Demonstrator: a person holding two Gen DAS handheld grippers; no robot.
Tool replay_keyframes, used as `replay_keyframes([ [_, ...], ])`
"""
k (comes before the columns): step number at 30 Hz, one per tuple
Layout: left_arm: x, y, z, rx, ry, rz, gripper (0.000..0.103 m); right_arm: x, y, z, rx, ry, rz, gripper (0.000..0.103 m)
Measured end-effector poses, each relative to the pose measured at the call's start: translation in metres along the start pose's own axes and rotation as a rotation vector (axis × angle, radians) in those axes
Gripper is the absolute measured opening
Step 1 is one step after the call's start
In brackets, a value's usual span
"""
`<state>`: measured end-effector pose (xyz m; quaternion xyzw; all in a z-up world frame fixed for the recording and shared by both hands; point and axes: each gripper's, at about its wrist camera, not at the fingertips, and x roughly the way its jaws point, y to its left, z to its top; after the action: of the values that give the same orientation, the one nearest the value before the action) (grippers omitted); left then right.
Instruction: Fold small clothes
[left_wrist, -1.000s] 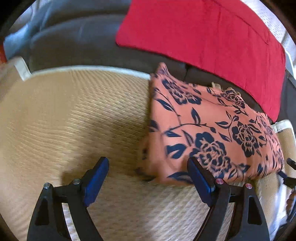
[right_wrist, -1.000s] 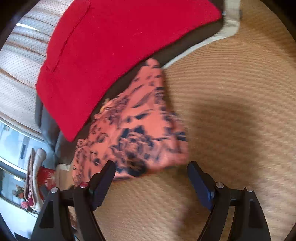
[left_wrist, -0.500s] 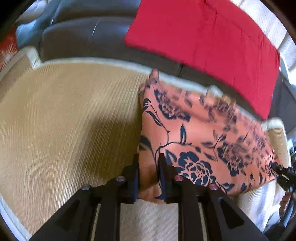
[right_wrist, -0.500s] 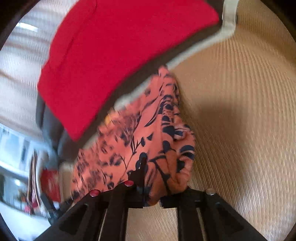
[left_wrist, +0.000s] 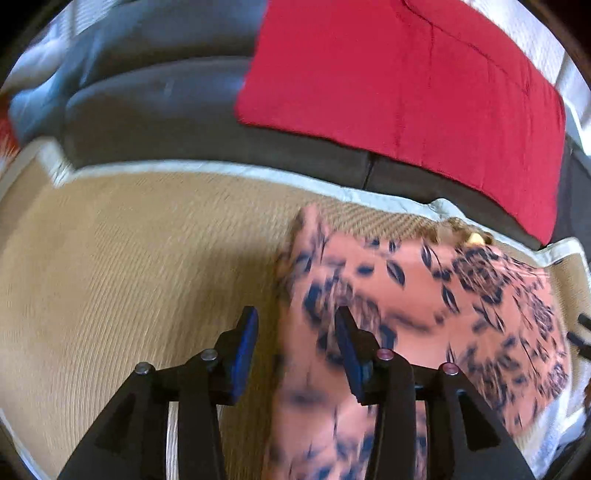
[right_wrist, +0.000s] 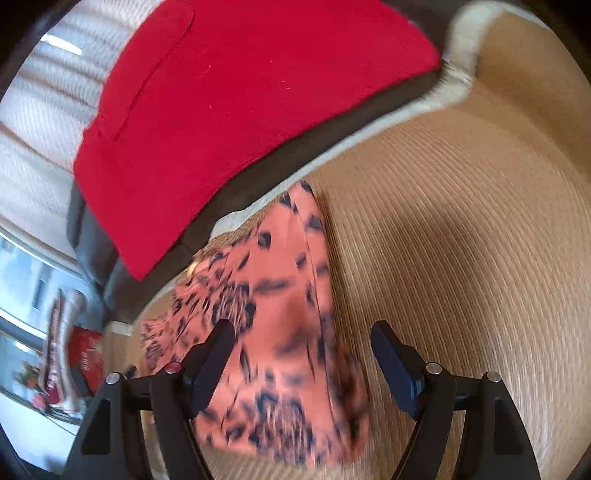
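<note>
A folded orange garment (left_wrist: 424, 302) with a dark blue flower print lies on a tan woven mat (left_wrist: 129, 266). It also shows in the right wrist view (right_wrist: 284, 314), blurred by motion. My left gripper (left_wrist: 295, 332) is open, its fingers either side of the garment's left edge, with cloth reaching down between them. My right gripper (right_wrist: 303, 343) is open wide, its fingers astride the garment's near end. Neither gripper pinches the cloth.
A dark grey sofa (left_wrist: 155, 110) runs behind the mat with a red cloth (left_wrist: 406, 85) draped on it. The mat has a white border (left_wrist: 221, 168). In the right wrist view the red cloth (right_wrist: 229, 96) and a cluttered shelf (right_wrist: 55, 350) show at left.
Half a second ago both grippers were shut on the garment's corners. Both have now opened and let it go. The garment has been pulled nearer, off the sofa edge and onto the mat.
</note>
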<state>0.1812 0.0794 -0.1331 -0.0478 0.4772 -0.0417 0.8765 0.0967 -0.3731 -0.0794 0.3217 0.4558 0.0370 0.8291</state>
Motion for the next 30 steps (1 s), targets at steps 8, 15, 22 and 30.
replay_keyframes([
  [8,0.041,0.006,0.036,-0.016,0.085,0.037,0.005,0.077,0.031,0.057,-0.153,0.103,-0.107,0.009],
  [15,0.007,0.013,0.031,0.004,-0.059,0.061,0.005,0.048,0.065,0.060,-0.281,-0.038,-0.222,0.007],
  [22,0.007,0.019,0.020,-0.014,-0.016,0.109,0.050,0.063,0.026,0.056,-0.093,-0.019,-0.248,0.012],
  [30,-0.096,-0.015,-0.049,0.077,-0.167,0.055,0.070,-0.010,0.064,-0.027,-0.040,0.014,0.176,0.076],
])
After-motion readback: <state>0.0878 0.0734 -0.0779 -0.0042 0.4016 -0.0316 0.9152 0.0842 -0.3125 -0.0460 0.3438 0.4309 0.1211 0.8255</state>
